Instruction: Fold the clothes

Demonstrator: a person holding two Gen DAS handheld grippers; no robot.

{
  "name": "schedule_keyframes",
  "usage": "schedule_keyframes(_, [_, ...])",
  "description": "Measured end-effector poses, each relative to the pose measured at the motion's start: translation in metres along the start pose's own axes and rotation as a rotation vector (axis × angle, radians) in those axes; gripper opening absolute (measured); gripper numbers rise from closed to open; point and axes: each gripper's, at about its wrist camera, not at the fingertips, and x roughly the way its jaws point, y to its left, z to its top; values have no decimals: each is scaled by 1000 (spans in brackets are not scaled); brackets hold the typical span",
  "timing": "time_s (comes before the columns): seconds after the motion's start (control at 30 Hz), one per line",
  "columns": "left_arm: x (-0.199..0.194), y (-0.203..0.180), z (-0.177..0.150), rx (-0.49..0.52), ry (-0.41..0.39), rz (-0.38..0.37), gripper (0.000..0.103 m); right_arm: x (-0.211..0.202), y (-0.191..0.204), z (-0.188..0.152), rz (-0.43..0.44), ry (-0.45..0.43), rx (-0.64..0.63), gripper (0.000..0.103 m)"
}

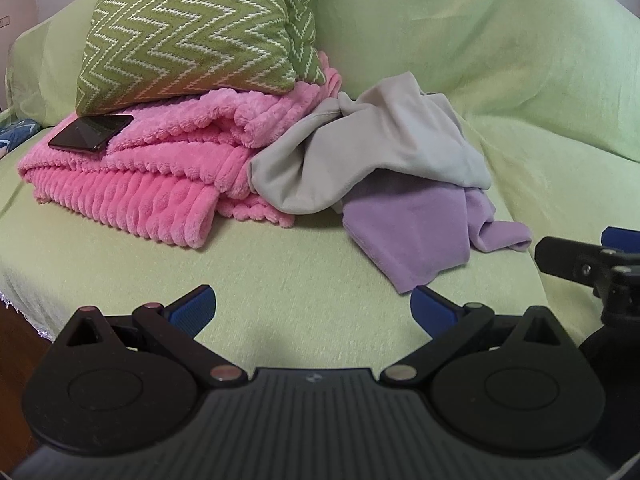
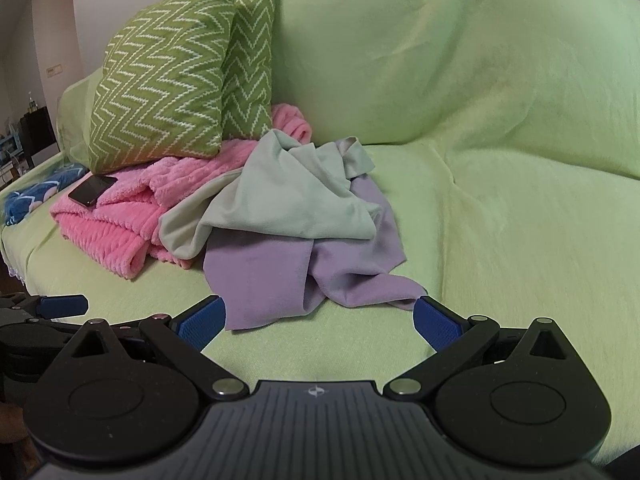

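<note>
Both my left hand-held gripper [image 1: 314, 306] and right hand-held gripper [image 2: 320, 316] are spread, empty. The lilac garment [image 2: 260, 280] lies crumpled on the sofa [image 2: 500, 220] under a grey one [image 2: 288, 204]; soft, light, I'd pinch its near hem.

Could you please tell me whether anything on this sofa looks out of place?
Yes: a black smartphone lies on the folded pink fleece blanket, tucked under the green zigzag cushion. It sits among laundry, beside the crumpled grey garment, and could slide off.
</note>
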Motion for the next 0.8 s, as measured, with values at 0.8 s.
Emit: schedule_keyframes(0.8, [-3, -3, -4, 29, -8, -25, 102, 4, -4, 2, 2, 37, 16, 103])
